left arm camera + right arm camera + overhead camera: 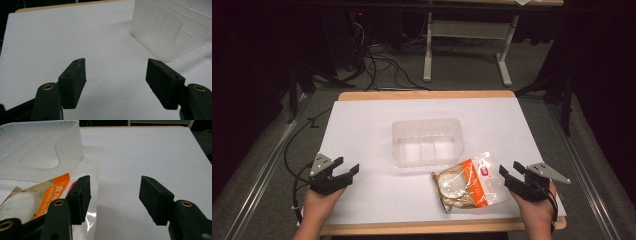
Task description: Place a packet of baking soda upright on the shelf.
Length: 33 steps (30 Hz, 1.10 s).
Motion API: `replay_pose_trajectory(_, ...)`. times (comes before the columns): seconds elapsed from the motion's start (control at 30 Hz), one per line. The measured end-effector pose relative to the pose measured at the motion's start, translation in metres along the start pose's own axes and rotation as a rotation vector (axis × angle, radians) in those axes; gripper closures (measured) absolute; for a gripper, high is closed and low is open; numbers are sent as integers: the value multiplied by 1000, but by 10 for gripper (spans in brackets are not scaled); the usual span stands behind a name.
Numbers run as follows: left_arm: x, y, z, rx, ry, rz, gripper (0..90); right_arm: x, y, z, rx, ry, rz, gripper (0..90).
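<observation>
White sheet (377,130), clear bin (428,141), high view adds floor cables (382,67), orange packet (468,186).

Room dark; light falls mainly on table (362,95), wood edge w/ white sheet (362,130) on top. Floor (462,70) grey carpet. Black cables (382,67) trail across floor behind table. White-legged desk frame (467,30) at back centre. Metal rails (262,175) run along floor at left & right. Walls lost in shadow.
</observation>
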<state>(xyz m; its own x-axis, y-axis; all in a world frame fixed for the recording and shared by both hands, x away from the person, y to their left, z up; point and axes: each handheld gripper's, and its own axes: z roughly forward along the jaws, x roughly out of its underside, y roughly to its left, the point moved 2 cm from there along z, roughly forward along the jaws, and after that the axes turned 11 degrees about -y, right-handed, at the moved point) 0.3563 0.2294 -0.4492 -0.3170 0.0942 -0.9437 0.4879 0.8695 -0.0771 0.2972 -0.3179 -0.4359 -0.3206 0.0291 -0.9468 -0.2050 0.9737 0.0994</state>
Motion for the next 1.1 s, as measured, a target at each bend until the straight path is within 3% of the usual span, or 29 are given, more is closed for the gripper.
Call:
replay_pose_trajectory(0.23, -1, -3, -1, 14, -13, 3, 324, 1, 8, 1, -45, 13, -5, 381)
replay_pose_trajectory(0.5, -2, -12, 1, 30, -12, 32, 292, 9, 17, 12, -98, 96, -8, 291)
replay_pose_trajectory(0.8, -2, -24, 5, 55, -13, 74, 236, 15, 19, 19, -133, 168, 39, 229)
replay_pose_trajectory(0.93, -1, -24, 5, 57, -4, 82, 239, 19, 18, 22, -148, 200, 59, 226)
replay_pose_trajectory(1.1, 0, -24, 6, 57, 5, 87, 241, 19, 21, 21, -201, 206, 71, 316)
